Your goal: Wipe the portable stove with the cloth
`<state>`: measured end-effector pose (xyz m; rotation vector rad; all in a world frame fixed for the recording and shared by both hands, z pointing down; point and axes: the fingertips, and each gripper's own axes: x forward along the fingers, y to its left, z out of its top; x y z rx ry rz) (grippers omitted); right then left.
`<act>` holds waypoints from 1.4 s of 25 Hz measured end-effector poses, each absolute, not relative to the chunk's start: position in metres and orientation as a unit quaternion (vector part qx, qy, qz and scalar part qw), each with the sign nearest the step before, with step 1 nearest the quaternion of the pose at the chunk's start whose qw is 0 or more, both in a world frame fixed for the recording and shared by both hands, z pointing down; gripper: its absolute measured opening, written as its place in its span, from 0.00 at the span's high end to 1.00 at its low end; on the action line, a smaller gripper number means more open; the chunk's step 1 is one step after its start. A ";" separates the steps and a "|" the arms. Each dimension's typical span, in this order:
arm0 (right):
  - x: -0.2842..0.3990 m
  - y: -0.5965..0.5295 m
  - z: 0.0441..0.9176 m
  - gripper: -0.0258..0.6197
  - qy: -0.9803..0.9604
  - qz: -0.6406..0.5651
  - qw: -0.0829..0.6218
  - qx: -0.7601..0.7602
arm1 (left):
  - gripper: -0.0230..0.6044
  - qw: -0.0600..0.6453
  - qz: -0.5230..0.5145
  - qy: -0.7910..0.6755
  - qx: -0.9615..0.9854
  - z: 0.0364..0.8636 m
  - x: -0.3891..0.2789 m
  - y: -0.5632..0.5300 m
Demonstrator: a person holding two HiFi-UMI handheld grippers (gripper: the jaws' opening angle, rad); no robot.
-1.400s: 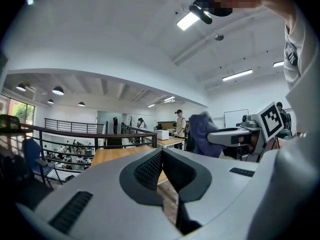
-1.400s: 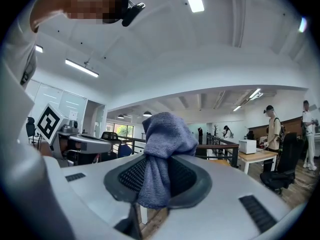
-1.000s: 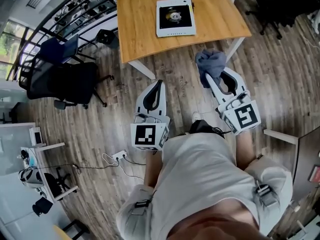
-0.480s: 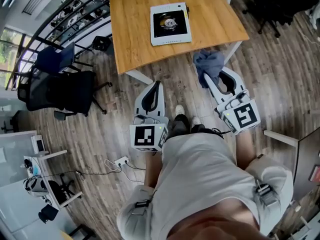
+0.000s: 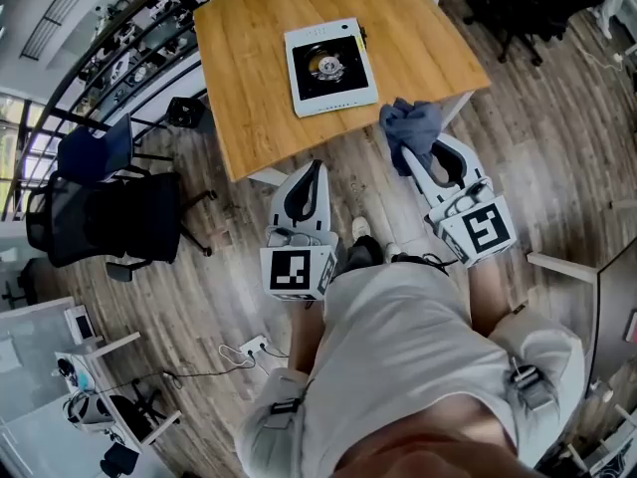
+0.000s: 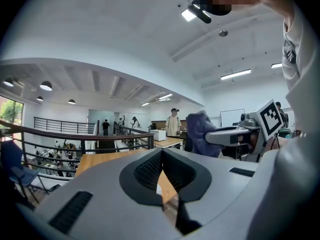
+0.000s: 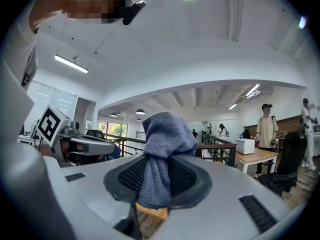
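Right gripper [image 5: 406,157] jaws pinch cloth [image 5: 412,121]; bunch sticks out past tips. Left gripper [image 5: 317,166] jaws pressed together, empty. Stove [image 5: 329,66] flat on counter [image 5: 249,88], ahead and left of cloth, past near edge.

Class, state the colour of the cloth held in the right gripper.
Blue-grey cloth, clearest in the right gripper view.
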<state>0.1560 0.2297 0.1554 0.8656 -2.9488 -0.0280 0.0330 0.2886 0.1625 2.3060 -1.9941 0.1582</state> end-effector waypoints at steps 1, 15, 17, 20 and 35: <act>0.150 0.225 0.155 0.77 -0.958 -0.009 0.033 0.285 | 0.93 0.044 0.051 -0.650 0.757 0.162 0.027 0.283; 0.101 0.184 0.154 0.77 -0.939 -0.018 0.044 0.341 | 0.93 0.042 0.035 -0.602 0.797 0.164 -0.024 0.223; 0.099 0.179 0.155 0.77 -0.937 -0.019 0.046 0.345 | 0.93 0.042 0.033 -0.599 0.799 0.164 -0.027 0.217; 0.096 0.170 0.156 0.77 -0.935 -0.018 0.047 0.350 | 0.93 0.043 0.031 -0.595 0.802 0.165 -0.030 0.208; 0.090 0.076 0.172 0.77 -0.942 -0.003 0.040 0.333 | 0.93 0.047 0.057 -0.601 0.796 0.177 -0.030 0.117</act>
